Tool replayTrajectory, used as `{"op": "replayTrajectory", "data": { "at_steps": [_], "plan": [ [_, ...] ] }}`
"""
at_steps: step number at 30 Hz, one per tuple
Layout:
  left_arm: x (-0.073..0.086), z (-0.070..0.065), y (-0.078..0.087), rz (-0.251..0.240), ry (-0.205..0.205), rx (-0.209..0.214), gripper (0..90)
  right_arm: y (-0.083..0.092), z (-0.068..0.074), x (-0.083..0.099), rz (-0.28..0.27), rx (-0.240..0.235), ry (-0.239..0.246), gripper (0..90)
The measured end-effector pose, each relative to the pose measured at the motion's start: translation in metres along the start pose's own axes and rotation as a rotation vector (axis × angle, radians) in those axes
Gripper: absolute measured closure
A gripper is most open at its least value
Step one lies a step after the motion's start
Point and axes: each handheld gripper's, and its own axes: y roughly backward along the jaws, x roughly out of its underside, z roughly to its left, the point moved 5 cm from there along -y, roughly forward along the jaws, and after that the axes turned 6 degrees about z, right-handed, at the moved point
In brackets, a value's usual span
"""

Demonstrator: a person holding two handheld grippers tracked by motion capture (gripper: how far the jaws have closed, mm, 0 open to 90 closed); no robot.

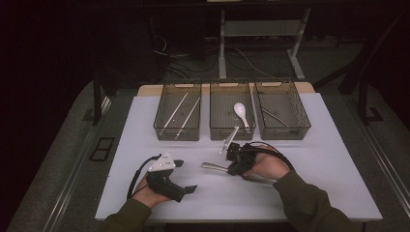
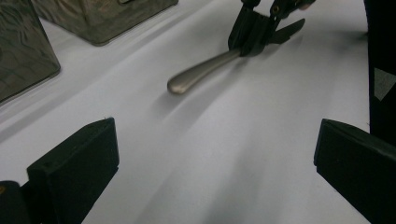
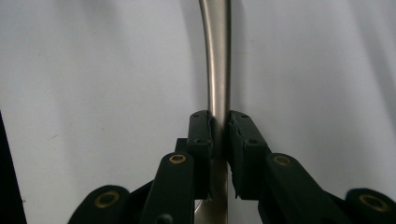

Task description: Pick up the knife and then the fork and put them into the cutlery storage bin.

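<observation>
Your right gripper [image 1: 231,162] is clamped on the brushed-steel utensil handle [image 3: 218,60], pads pressing both sides of its shaft. The handle sticks out leftward from the jaws, just above the white tabletop [image 1: 309,169], near the middle wire basket [image 1: 231,130]. Your left gripper [image 1: 183,176] stands wide apart, holding nothing.

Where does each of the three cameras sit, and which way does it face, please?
High view: above the person's side, looking forward and down on the white table; both forearms enter below.
Left gripper view: on the left gripper, jaws open, facing the right gripper.
Right gripper view: along its shut jaws.
Shared: the metal utensil handle.
</observation>
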Motion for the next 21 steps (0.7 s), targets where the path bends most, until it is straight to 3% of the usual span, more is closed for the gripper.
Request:
{"op": "replayTrajectory", "data": {
  "at_steps": [8, 21],
  "plan": [
    [0.000, 0.000, 0.000, -0.002, 0.001, 0.001, 0.0, 0.018, -0.014, 0.019, -0.085, -0.013, -0.062, 79.4],
    [0.000, 0.000, 0.000, -0.001, 0.001, 0.001, 0.0, 0.057, -0.037, 0.042, -0.197, 0.024, -0.166, 79.4]
  ]
}}
